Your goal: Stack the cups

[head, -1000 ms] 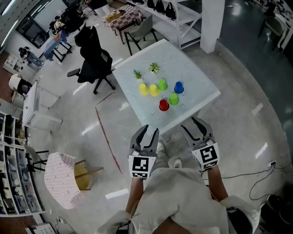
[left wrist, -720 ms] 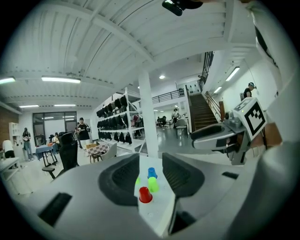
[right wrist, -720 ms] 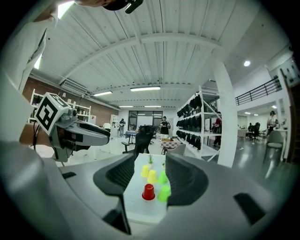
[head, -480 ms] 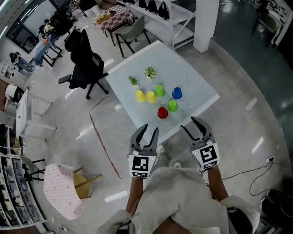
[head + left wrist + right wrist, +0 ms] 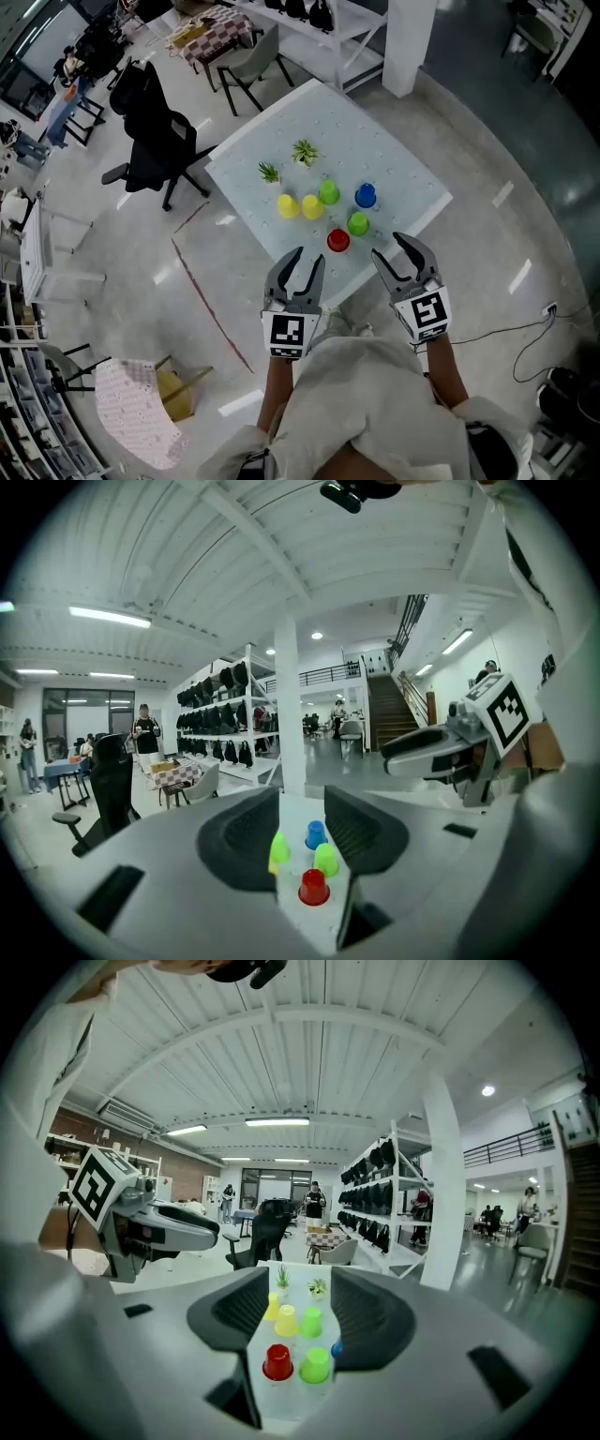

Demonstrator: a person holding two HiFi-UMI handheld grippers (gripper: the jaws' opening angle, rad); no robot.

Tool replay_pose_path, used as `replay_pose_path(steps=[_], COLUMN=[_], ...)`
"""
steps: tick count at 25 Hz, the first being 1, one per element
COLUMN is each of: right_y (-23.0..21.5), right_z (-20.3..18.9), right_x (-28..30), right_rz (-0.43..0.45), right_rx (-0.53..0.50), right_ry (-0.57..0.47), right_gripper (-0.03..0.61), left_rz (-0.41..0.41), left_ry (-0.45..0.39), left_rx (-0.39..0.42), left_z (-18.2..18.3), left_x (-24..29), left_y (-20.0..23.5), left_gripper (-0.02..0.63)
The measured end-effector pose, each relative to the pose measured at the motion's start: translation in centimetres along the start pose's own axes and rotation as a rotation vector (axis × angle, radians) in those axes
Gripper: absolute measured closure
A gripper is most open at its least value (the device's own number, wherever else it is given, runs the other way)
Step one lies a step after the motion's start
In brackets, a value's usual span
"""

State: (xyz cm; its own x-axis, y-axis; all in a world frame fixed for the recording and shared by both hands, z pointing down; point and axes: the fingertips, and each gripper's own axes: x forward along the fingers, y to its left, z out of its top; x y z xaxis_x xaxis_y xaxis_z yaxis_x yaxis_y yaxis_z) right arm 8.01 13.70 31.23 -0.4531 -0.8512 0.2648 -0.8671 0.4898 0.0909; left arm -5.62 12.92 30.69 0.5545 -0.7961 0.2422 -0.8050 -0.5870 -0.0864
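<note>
Six cups stand apart, unstacked, on white table (image 5: 394,155): red cup (image 5: 337,241) nearest, green cup (image 5: 357,223) beside it, blue cup (image 5: 366,195) behind, second green cup (image 5: 328,192), two yellow cups (image 5: 312,207) leftward. Small plants (image 5: 304,151) beyond. Left gripper (image 5: 302,262), right gripper (image 5: 392,251) near table's closest corner, jaws apart, empty. Black office chair (image 5: 150,122) left of table

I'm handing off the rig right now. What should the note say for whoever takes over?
Left gripper: open, empty, in the air at the table's near edge.
Right gripper: open, empty, same place.
Cups: six on the table, each standing alone. The red cup is nearest, then the near green cup, blue cup, far green cup, yellow cup and end yellow cup.
Done: nothing stacked.
Left: all the stacking.
</note>
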Motion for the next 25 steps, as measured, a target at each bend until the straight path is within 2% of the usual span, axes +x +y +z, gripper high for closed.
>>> replay_pose_path(steps=[14, 25], right_y=[-0.8, -3.1], right_z=[-0.6, -3.8], right_x=[5.0, 8.3], right_rz=[-0.112, -0.079], right_rx=[-0.003, 0.013], right_ry=[0.080, 0.154], right_gripper=[0.373, 0.373], left_rz=[-0.114, -0.115], left_ry=[-0.008, 0.059], left_rx=[-0.026, -0.048], left_z=[-2.0, -5.5], left_x=[4.5, 8.4], left_y=[5.1, 5.8], left_gripper=[0.462, 0.463])
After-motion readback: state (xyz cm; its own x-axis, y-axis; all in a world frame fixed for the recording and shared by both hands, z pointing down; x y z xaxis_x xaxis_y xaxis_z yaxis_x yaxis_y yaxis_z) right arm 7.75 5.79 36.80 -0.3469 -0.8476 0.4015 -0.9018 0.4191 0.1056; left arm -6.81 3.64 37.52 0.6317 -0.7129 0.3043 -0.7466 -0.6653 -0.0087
